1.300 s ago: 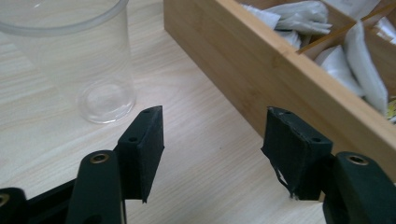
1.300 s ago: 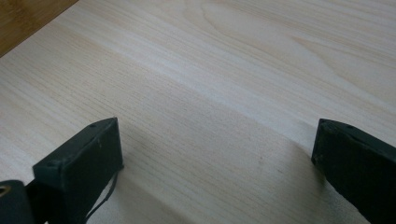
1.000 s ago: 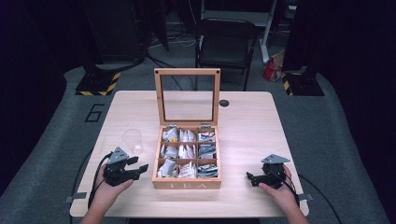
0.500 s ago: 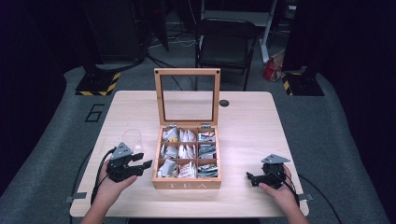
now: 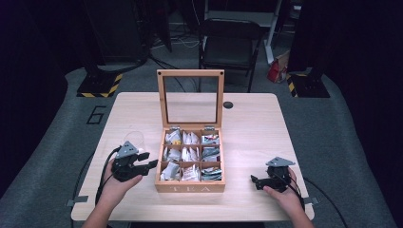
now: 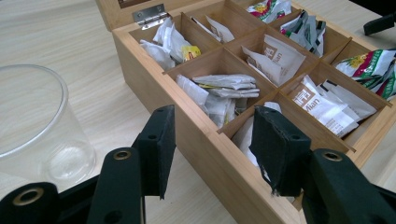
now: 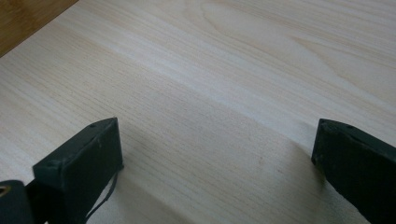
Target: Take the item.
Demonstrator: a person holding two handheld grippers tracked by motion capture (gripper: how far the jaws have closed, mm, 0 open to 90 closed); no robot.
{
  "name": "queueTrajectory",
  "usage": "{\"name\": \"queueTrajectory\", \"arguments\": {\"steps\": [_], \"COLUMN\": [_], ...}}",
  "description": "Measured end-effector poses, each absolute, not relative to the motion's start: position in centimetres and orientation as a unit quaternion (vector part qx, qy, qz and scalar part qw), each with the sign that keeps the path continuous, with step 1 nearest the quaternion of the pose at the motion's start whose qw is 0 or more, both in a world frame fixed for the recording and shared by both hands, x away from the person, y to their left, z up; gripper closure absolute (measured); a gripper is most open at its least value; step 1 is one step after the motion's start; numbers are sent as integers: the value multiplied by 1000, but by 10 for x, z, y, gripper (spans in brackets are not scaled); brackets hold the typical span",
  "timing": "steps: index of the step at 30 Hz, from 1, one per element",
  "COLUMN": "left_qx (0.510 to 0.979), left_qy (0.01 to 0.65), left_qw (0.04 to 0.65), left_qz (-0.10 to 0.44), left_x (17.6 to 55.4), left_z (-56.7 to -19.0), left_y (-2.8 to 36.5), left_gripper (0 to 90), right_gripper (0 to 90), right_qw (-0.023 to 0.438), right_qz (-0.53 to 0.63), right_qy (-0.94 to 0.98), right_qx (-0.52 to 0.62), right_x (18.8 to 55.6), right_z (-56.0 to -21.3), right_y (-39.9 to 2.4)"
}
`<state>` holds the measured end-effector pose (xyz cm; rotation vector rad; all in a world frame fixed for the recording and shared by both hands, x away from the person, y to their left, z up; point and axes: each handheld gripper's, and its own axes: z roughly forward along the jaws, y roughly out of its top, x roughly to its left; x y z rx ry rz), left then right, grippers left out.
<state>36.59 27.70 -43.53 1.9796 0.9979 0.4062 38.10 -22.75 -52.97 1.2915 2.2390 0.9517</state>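
Beside the tea box [image 5: 190, 186], the left gripper [image 6: 212, 154] gapes wide astride its near wall; the right gripper [image 7: 215, 161] gapes over bare table [image 7: 224, 70].

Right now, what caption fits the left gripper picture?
Open left gripper faces a wooden tea box beside a clear plastic cup.

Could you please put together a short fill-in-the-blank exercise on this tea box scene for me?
1. The lid of the wooden tea box stands ____.
2. The box is divided into ____ compartments holding tea bags.
3. The clear plastic cup stands on the table beside the ____ gripper.
4. The jaws of the right gripper are ____, with nothing between them.

Missing words: open; nine; left; open
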Motion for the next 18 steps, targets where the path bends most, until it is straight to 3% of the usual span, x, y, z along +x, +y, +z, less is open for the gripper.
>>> {"name": "queueTrajectory", "arguments": {"steps": [18], "left_qx": [792], "left_qy": [400], "left_qw": [435], "left_qz": [154], "left_x": [372], "left_z": [-431], "left_y": [258], "left_gripper": [506], "right_gripper": [10], "right_qw": [192], "right_qz": [339], "right_qy": [798], "right_qx": [460], "right_x": [381], "right_z": [-530], "right_y": [-228]}}
